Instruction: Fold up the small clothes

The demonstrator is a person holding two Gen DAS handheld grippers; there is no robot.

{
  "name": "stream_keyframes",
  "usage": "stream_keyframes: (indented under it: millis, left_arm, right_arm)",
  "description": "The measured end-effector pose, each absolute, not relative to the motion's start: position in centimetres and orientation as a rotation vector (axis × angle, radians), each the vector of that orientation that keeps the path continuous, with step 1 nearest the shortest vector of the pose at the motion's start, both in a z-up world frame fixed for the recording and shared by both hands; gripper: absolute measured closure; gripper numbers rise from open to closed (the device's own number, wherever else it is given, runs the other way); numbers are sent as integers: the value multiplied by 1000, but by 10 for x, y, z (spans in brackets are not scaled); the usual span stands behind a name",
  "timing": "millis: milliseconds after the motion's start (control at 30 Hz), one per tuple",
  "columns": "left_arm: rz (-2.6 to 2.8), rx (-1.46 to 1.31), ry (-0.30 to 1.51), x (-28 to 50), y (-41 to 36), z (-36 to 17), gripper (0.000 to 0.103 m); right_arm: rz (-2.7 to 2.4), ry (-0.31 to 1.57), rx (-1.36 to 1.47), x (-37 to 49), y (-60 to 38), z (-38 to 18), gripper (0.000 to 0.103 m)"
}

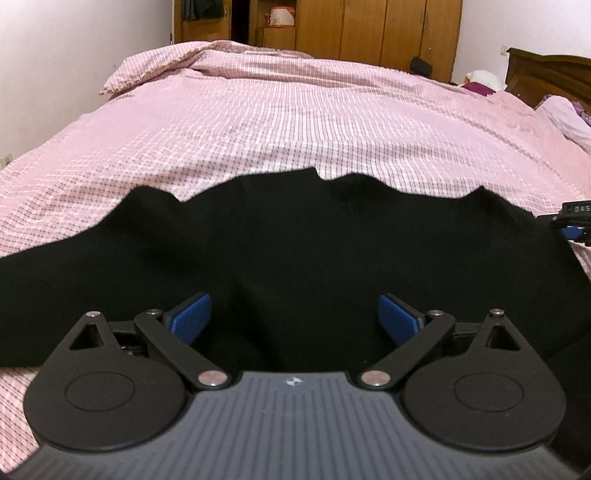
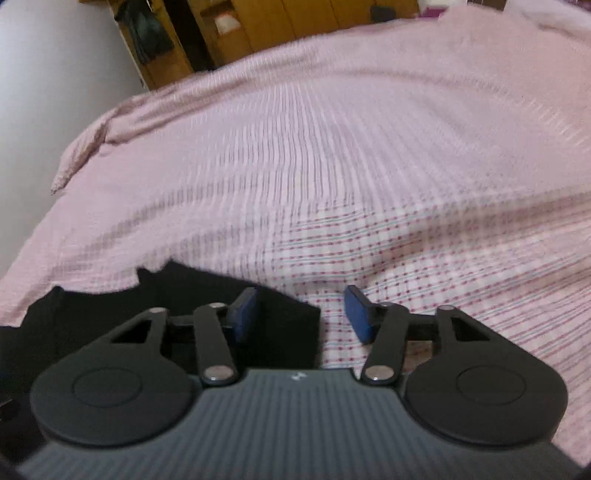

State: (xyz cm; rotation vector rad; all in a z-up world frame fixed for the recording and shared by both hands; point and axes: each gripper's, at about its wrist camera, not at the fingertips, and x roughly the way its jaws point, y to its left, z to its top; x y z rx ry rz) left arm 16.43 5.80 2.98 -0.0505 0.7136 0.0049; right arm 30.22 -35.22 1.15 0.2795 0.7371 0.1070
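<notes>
A black garment (image 1: 295,251) lies spread on the pink checked bedspread (image 1: 295,122). My left gripper (image 1: 294,314) is open, low over the garment's near part, with nothing between its blue pads. My right gripper (image 2: 301,314) is open over the garment's right edge (image 2: 288,317); its left pad is over black cloth, its right pad over the bedspread (image 2: 369,166). The right gripper's tip also shows at the right edge of the left wrist view (image 1: 572,221), beside the garment.
A wooden wardrobe (image 1: 369,29) stands beyond the bed's far end. A dark wooden headboard (image 1: 546,77) and pillows (image 1: 565,114) are at the far right. A rumpled fold of bedspread (image 1: 155,66) lies at the far left. White walls flank the bed.
</notes>
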Motion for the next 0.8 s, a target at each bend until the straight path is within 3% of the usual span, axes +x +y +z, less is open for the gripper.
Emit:
stream_keyframes:
  millis: [33, 67, 267, 467, 667, 700, 767, 800]
  left_arm:
    - [7, -50, 717, 165, 57, 27, 4]
    - [10, -51, 719, 166, 58, 25, 4]
    - [8, -35, 703, 169, 54, 20, 4]
    - [1, -25, 697, 172, 50, 18, 4]
    - [-12, -83, 697, 170, 59, 22, 4]
    - [-16, -104, 693, 169, 61, 24, 4]
    - [-25, -130, 684, 166, 63, 26, 4]
    - [-31, -132, 683, 165, 63, 27, 4]
  right_arm:
    - [114, 735, 261, 301, -349, 11, 81]
    - [129, 729, 245, 299, -345, 12, 97]
    - [49, 593, 189, 265, -336, 34, 96]
    - [-28, 674, 116, 273, -335, 14, 95]
    - [-37, 636, 157, 263, -332, 23, 90]
    - [-48, 626, 161, 257, -332, 27, 87]
    - [-68, 603, 171, 245, -330, 35, 72]
    - [-66, 594, 183, 235, -330, 39, 60]
